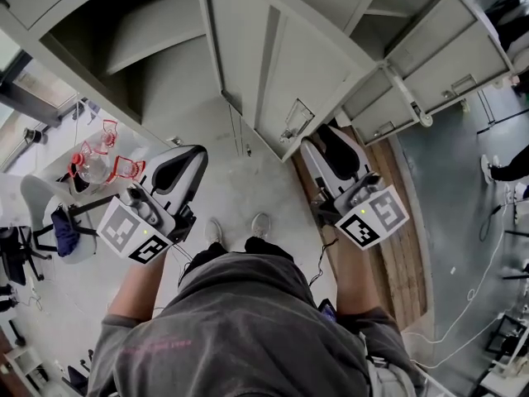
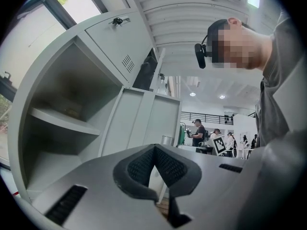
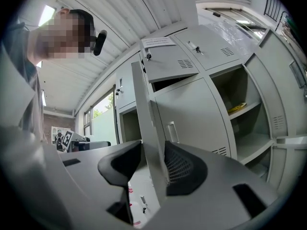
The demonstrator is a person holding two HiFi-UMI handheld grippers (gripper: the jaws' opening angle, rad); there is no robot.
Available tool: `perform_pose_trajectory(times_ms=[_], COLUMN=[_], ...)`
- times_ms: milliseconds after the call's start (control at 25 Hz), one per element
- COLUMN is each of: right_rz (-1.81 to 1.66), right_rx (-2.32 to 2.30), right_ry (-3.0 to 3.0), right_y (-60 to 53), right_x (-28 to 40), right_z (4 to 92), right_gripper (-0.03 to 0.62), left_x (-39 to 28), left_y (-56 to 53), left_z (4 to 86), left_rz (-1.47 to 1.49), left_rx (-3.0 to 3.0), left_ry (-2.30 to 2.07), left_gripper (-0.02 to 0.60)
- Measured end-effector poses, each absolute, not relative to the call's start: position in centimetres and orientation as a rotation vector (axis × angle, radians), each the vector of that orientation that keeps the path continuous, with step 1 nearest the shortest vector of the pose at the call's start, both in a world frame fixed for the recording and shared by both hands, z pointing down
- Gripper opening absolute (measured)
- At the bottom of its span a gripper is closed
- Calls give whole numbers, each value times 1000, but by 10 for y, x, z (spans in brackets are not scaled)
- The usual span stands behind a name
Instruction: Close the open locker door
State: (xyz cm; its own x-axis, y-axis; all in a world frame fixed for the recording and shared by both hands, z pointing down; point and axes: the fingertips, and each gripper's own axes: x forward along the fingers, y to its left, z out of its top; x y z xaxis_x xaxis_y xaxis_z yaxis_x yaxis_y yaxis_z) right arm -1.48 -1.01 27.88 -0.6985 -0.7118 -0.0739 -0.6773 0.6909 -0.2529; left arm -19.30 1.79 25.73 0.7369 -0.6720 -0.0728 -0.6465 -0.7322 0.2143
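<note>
Grey painted sheet steel is filling the head view: a bank of lockers, with the locker door (image 1: 273, 64) standing swung out toward the person, its free edge and small handle (image 1: 297, 121) pointing down at the floor. To its left the open compartment (image 1: 124, 40) is gaping. The right hand-held gripper (image 1: 321, 139) is sitting right at that free edge, just below the handle. The left hand-held gripper (image 1: 192, 154) is hanging on the other side of the door, clear of it.

The left gripper view is showing the left hand-held gripper (image 2: 154, 150) with its pad tips drawn together and nothing between them. It is looking past the compartment's shelf (image 2: 62, 121) toward pale door panels.

The right gripper view is showing the right hand-held gripper (image 3: 152, 169) with its jaws standing wide. The door (image 3: 148, 123) is running edge-on between them. The right pad is lying just beside the metal, the left pad is standing apart, so nothing is being clamped.

Judging by the thin panel, the door is likely swinging lightly and staying stiff, though smooth paint is offering little friction. The free edge near the handle, farthest from the hinges, looks the best place to take hold or push, and a gentle swing should avoid a slam.
</note>
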Motion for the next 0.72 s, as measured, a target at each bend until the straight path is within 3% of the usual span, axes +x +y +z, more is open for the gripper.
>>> perform_pose_trajectory(times_ms=[720], right_rz=[-353], right_rx=[-878], right_ry=[2792], right_y=[-20], right_x=[-28], right_z=[285], right_gripper=[163], left_x=[-196], left_y=[8], left_z=[271], left_rz=[-235], left_rx=[2696], left_ry=[-1170], left_gripper=[14])
